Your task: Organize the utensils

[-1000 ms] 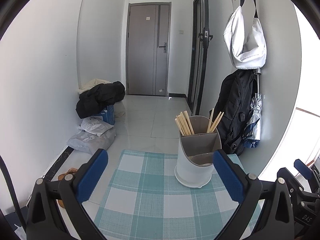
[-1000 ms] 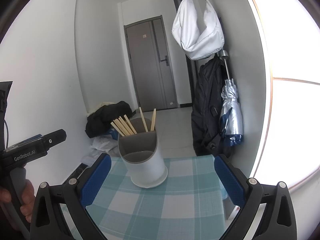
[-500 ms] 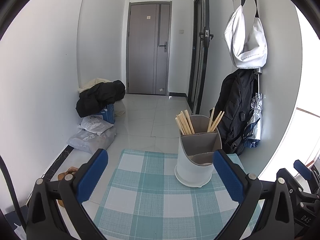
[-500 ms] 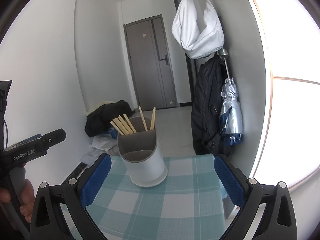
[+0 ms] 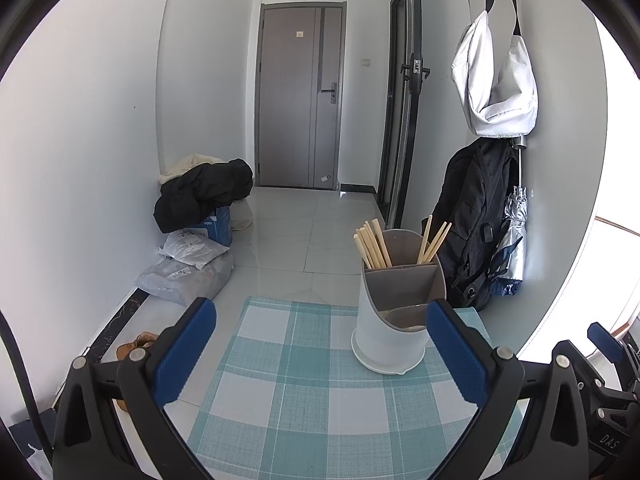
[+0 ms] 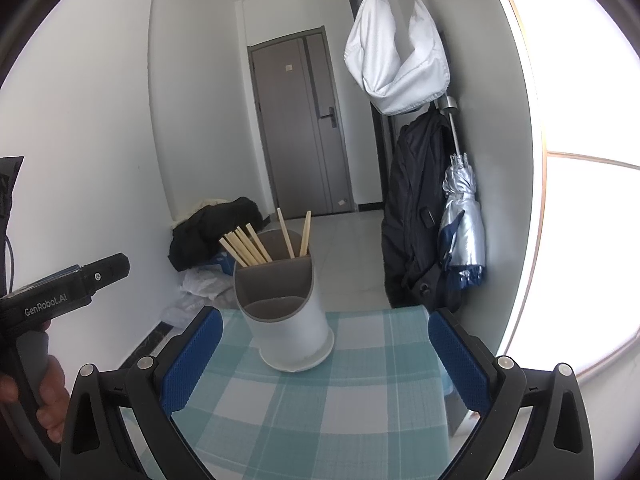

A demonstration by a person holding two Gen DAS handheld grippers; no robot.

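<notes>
- Right now we hold both tools back from the utensil holder [image 5: 394,312], which stands upright on the checked cloth [image 5: 304,392] over the worktop.
- Our left hand-held gripper [image 5: 320,354] has its blue pads spread wide with nothing between them; the holder sits toward its right pad.
- Our right hand-held gripper [image 6: 326,360] is likewise spread wide and empty, the holder just ahead and left of centre.
- Chopsticks [image 6: 248,246] lean in the holder's rear compartments, most bunched on the left, a couple on the right; the front compartment looks empty.
- We see no loose utensils on the cloth, so we judge the sorting done or paused.
- Any next move would need a fresh utensil found first, or a careful pinch on one stick without tipping the holder.
</notes>
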